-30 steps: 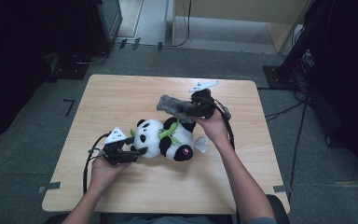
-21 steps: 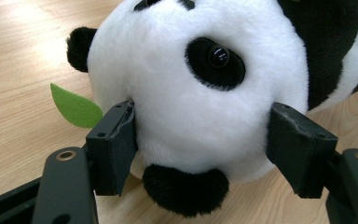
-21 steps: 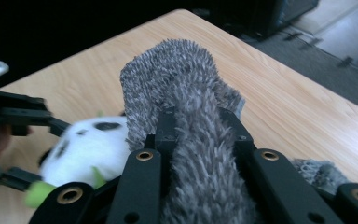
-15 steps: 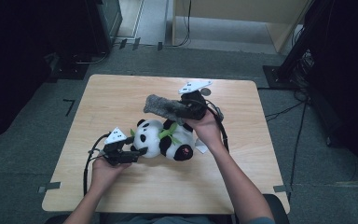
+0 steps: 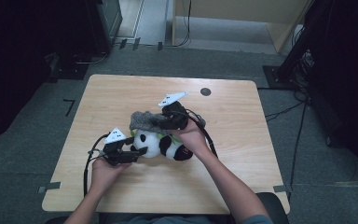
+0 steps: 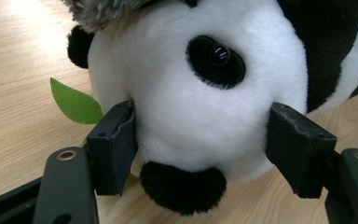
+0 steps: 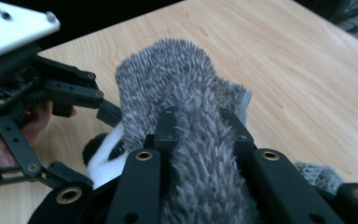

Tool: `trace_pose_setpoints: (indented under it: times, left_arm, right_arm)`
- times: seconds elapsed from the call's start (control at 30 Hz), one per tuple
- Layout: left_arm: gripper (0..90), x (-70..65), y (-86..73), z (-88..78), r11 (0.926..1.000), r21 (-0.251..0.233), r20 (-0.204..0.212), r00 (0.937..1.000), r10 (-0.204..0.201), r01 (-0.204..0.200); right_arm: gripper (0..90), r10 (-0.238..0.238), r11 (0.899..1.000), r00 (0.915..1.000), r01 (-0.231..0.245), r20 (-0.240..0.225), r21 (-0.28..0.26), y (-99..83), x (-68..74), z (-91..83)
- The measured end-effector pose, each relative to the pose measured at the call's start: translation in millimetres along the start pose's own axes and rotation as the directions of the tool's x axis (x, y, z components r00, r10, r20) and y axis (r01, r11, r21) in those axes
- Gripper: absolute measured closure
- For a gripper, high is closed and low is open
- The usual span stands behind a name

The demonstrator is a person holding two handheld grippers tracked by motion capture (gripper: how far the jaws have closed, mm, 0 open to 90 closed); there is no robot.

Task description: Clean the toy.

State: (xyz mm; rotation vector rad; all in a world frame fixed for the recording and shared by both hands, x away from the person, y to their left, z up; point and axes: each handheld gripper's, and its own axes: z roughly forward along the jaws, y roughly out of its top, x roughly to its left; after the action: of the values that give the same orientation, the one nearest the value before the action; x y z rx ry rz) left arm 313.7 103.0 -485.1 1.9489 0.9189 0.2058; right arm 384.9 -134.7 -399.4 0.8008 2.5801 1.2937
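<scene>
Nearest the person, the left gripper [image 5: 137, 152] clamps the plush panda's [image 5: 161, 144] white head from both sides, its pads [image 6: 114, 144] pressed into the fur, pinning the toy on its side near the middle of the wooden table [image 5: 242, 130]. Just beyond, the right gripper [image 5: 165, 122] pinches a grey fuzzy cloth [image 5: 144, 120] tightly and holds it over the panda's head. To do this well, the left grip should stay firm and low so the toy cannot roll, while the right lays the cloth squarely over the head (probably as a hat or wrap, though its shape is hard to tell). The left gripper view reveals a green felt leaf [image 6: 74, 102] beside the cheek and the panda's glossy eye [image 6: 219, 53]; the right gripper view shows the cloth's shaggy pile bunched between the jaws, which the high view blurs.
</scene>
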Motion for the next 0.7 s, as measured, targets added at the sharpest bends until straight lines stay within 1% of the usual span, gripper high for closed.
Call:
trace_pose_setpoints:
  times: [0.07, 0.1, 0.17, 0.23, 0.3, 0.33, 0.37, 0.4, 0.43, 0.47, 0.53, 0.6, 0.63, 0.7]
  left_arm:
    - [29.8, 0.2, 0.1, 0.1, 1.0000, 0.000, 0.000, 1.0000, -0.001, 0.001]
    - [30.1, 0.0, 0.3, 0.0, 1.0000, 0.000, -0.001, 1.0000, -0.003, 0.003]
    - [30.2, 0.0, 0.4, 0.0, 1.0000, 0.002, -0.001, 1.0000, -0.004, 0.004]
    - [30.3, 0.4, 0.4, -0.4, 0.9999, 0.006, 0.003, 1.0000, -0.009, 0.009]
    - [30.6, 0.4, 0.3, -0.5, 1.0000, 0.005, 0.004, 1.0000, -0.008, 0.008]
    - [30.7, 0.4, 0.3, -0.5, 1.0000, 0.005, 0.004, 1.0000, -0.008, 0.008]
    - [30.7, 0.4, 0.3, -0.5, 0.9999, 0.006, 0.004, 1.0000, -0.008, 0.008]
    - [30.8, 0.4, 0.5, -0.6, 0.9999, 0.009, 0.004, 1.0000, -0.008, 0.008]
    - [30.8, 0.3, 0.5, -0.7, 0.9999, 0.010, 0.004, 0.9999, -0.009, 0.009]
    - [30.8, 0.0, 0.5, -0.7, 0.9999, 0.011, 0.004, 0.9999, -0.011, 0.011]
    - [30.9, -0.1, 0.5, -0.8, 0.9999, 0.012, 0.003, 0.9999, -0.010, 0.010]
    - [30.9, -0.1, 0.4, -0.8, 0.9999, 0.013, 0.004, 0.9999, -0.010, 0.010]
    - [30.9, 0.0, 0.4, -0.7, 0.9999, 0.011, 0.004, 0.9999, -0.010, 0.010]
    - [30.8, 0.0, -0.1, -0.7, 0.9999, 0.010, 0.005, 0.9999, -0.009, 0.009]
  right_arm:
    - [73.2, 0.002, 1.000, 1.0000, -0.002, 0.000, 0.003, -1.5, -1.7, 0.9]
    - [72.9, 0.020, 1.000, 0.9998, -0.020, 0.000, 0.007, -3.4, -5.7, 0.9]
    - [72.8, 0.021, 1.000, 0.9998, -0.021, 0.002, 0.007, -4.3, -8.2, 0.6]
    - [72.7, 0.028, 1.000, 0.9994, -0.028, 0.018, 0.012, -6.6, -12.5, -0.4]
    - [72.6, 0.047, 0.999, 0.9984, -0.048, 0.032, 0.020, -10.3, -19.2, -3.5]
    - [72.6, 0.047, 0.999, 0.9981, -0.048, 0.039, 0.019, -11.3, -21.6, -4.7]
    - [72.6, 0.047, 0.999, 0.9981, -0.048, 0.039, 0.019, -11.3, -21.6, -4.7]
    - [72.6, 0.054, 0.998, 0.9974, -0.055, 0.049, 0.023, -12.1, -23.6, -6.5]
    - [72.6, 0.056, 0.998, 0.9969, -0.057, 0.055, 0.022, -13.1, -26.0, -8.1]
    - [72.5, 0.073, 0.997, 0.9954, -0.074, 0.062, 0.020, -14.7, -30.2, -11.6]
    - [72.4, 0.073, 0.997, 0.9949, -0.074, 0.069, 0.017, -15.2, -32.3, -13.2]
    - [72.4, 0.084, 0.996, 0.9935, -0.085, 0.077, 0.012, -15.9, -35.6, -16.6]
    - [72.5, 0.088, 0.996, 0.9917, -0.089, 0.094, 0.010, -16.2, -38.3, -20.4]
    - [72.6, 0.093, 0.996, 0.9897, -0.094, 0.109, 0.002, -16.6, -41.9, -24.5]
